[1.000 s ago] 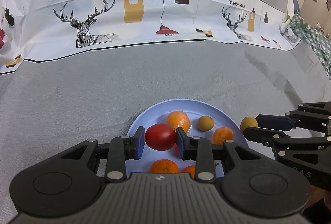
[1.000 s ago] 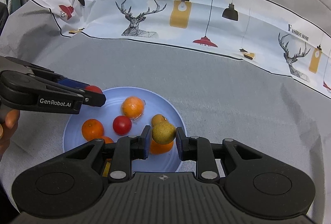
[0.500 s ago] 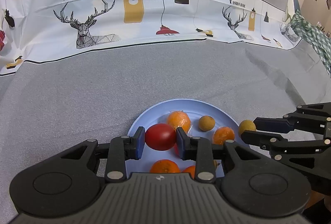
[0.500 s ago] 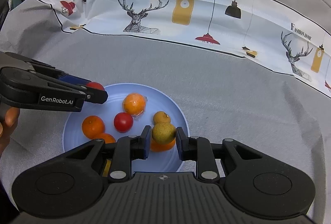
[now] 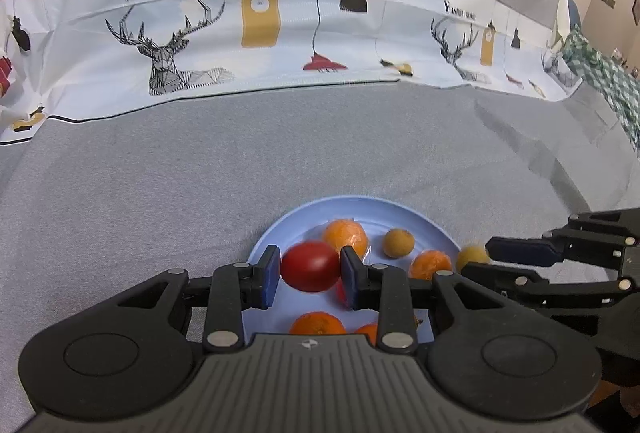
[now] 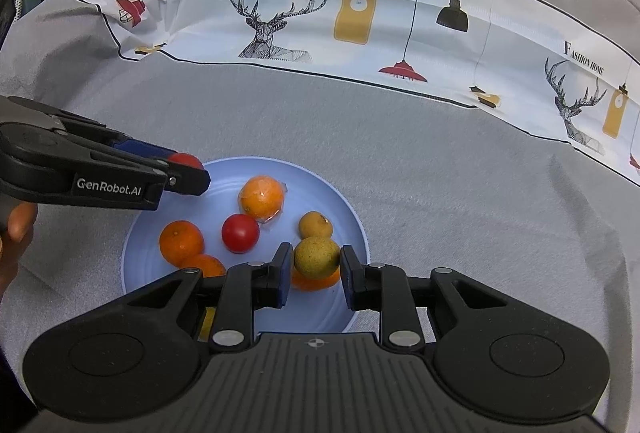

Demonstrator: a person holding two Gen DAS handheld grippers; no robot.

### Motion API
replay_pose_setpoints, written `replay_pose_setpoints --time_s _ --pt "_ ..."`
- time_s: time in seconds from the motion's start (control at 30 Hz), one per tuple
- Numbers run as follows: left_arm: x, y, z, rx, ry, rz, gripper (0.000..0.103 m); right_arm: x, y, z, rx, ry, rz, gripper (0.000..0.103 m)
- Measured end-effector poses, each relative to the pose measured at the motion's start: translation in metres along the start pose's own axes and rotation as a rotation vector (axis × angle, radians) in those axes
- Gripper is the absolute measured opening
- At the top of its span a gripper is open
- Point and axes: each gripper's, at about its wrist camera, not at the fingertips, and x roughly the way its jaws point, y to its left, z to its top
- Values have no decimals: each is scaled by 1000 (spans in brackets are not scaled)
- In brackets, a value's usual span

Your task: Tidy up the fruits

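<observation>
Oranges (image 6: 262, 197) four; tomatoes (image 6: 240, 233) two; plate (image 6: 352, 229) one

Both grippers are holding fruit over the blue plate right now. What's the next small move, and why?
Probably lower both and release. The left gripper clamps a red tomato, the right gripper a yellow-green fruit, both held over the blue plate, where the other fruit already lies.
</observation>
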Motion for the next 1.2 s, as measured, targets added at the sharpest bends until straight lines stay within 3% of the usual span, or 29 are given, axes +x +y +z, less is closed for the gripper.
replay_pose_setpoints --time_s 0.3,0.53,0.6,0.77,0.93,1.13,1.2 --pt "-18 2 0 -8 -53 -20 37 -10 -4 1 59 -39 -8 53" --pt "-47 12 -5 -17 -117 27 37 -32 -16 -3 158 -108 -40 74" --pt "-59 14 -8 -6 -139 49 38 -41 -21 -7 216 -130 -52 86" --pt "-89 16 -20 -22 -162 85 52 -66 -15 -23 287 -160 -74 101" --pt "-103 9 -44 -79 -89 149 64 -83 -5 -38 293 -180 -138 102" --pt "-90 0 -52 -60 -29 185 86 -61 -9 -41 313 -60 -188 102" --pt "-83 4 -51 -81 -15 195 87 -53 -9 -41 316 -19 -200 102"
